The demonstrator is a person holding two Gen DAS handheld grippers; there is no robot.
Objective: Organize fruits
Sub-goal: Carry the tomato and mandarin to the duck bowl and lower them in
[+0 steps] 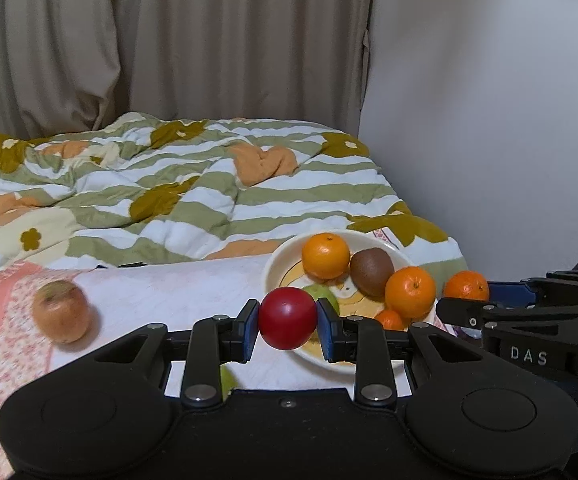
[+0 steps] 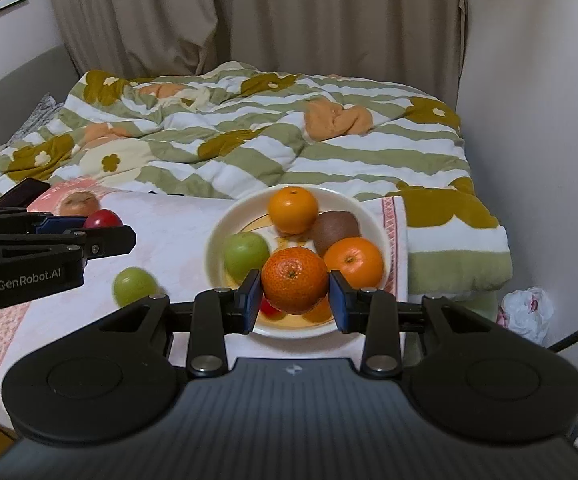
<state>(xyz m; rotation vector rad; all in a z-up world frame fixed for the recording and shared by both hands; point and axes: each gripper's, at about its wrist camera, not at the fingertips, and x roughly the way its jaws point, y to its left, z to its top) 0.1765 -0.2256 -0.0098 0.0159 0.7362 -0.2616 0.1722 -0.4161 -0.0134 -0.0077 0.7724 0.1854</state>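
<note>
My left gripper point(image 1: 287, 320) is shut on a round red fruit point(image 1: 287, 317), held just above the near left rim of a cream plate point(image 1: 277, 264). My right gripper point(image 2: 295, 294) is shut on a mandarin point(image 2: 295, 280) over the plate's point(image 2: 369, 208) near side. On the plate lie two oranges point(image 2: 293, 209) point(image 2: 353, 262), a kiwi point(image 2: 337, 226) and a green apple point(image 2: 246, 254). Something small and red point(image 2: 269, 308) shows under the mandarin. A green fruit point(image 2: 134, 285) and a brownish apple point(image 1: 61, 311) rest on the white cloth left of the plate.
The plate sits on a white and pink cloth point(image 1: 161, 292) at the near end of a bed with a striped flowered quilt point(image 1: 193, 200). Curtains hang behind, a white wall point(image 1: 489, 120) stands at the right, and a crumpled plastic bag point(image 2: 525, 312) lies by it.
</note>
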